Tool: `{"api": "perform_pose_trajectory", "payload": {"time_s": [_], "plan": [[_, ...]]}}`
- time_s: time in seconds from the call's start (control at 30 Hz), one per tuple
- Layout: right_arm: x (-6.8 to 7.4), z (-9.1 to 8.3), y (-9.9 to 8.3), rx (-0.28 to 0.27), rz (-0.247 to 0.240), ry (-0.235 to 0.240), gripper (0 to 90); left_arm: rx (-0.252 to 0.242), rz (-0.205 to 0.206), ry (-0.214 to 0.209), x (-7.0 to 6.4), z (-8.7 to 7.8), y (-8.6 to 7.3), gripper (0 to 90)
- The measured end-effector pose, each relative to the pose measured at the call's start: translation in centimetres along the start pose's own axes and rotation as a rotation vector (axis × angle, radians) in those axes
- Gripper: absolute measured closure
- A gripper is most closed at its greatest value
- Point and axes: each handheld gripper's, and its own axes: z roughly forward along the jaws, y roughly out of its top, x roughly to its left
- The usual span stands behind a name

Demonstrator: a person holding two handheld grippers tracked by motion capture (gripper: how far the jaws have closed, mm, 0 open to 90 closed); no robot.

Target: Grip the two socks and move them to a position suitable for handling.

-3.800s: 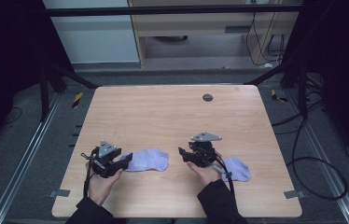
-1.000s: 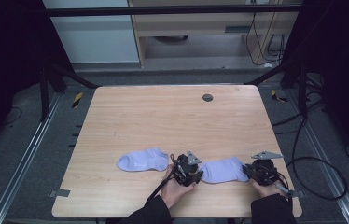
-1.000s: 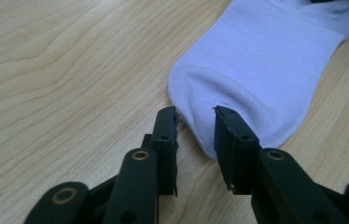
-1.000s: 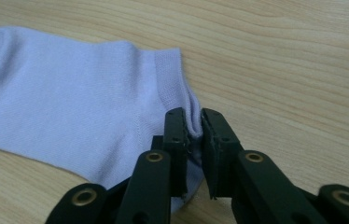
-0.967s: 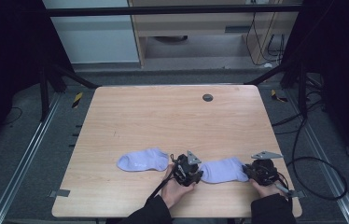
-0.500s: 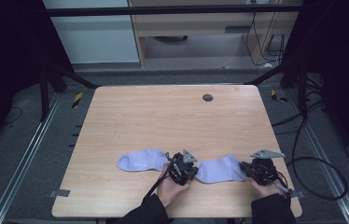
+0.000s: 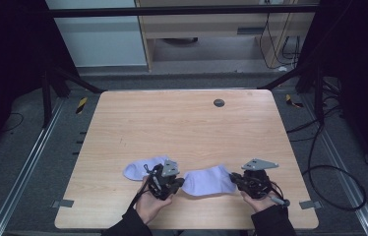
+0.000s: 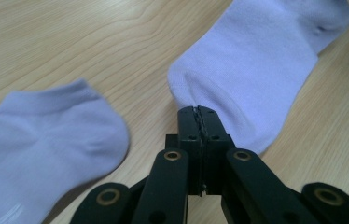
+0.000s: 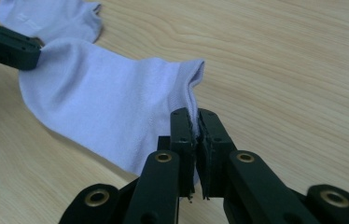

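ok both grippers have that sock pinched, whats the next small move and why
Probably carry the held sock leftward and lay it over the other sock. The left gripper clamps its toe end, the right gripper its cuff, so it hangs stretched between them, with the second sock flat just beside it.

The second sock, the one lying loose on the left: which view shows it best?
The high view: the loose sock lies whole on the table, beside the left gripper. The left gripper view shows one blurred end of it, apart from the held sock. The right gripper view catches a far corner.
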Motion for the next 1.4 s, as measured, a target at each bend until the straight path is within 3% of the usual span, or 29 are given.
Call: {"api": "perform_pose_trajectory", "payload": {"time_s": [0.27, 0.63, 0.9, 1.13, 1.4], "plan": [[2.4, 1.3, 0.4, 0.016, -0.028, 0.044, 86.2, 0.006, -0.027, 0.021, 1.6, -2.2, -2.1, 88.8], [4.8, 3.3, 0.6, 0.050, -0.052, 0.090, 86.1, 0.037, -0.047, 0.037, 2.9, -2.7, -4.1, 88.8], [4.8, 4.2, -0.1, 0.081, -0.052, 0.074, 85.7, 0.069, -0.053, 0.041, 3.0, -1.8, -4.9, 88.3], [4.7, 4.4, -0.3, 0.089, -0.052, 0.068, 83.6, 0.059, -0.061, 0.048, 3.3, -2.0, -5.0, 84.7], [4.6, 4.2, -0.2, 0.060, -0.052, 0.045, 71.4, 0.012, -0.069, 0.095, 3.9, -2.8, -5.1, 63.1]]}}
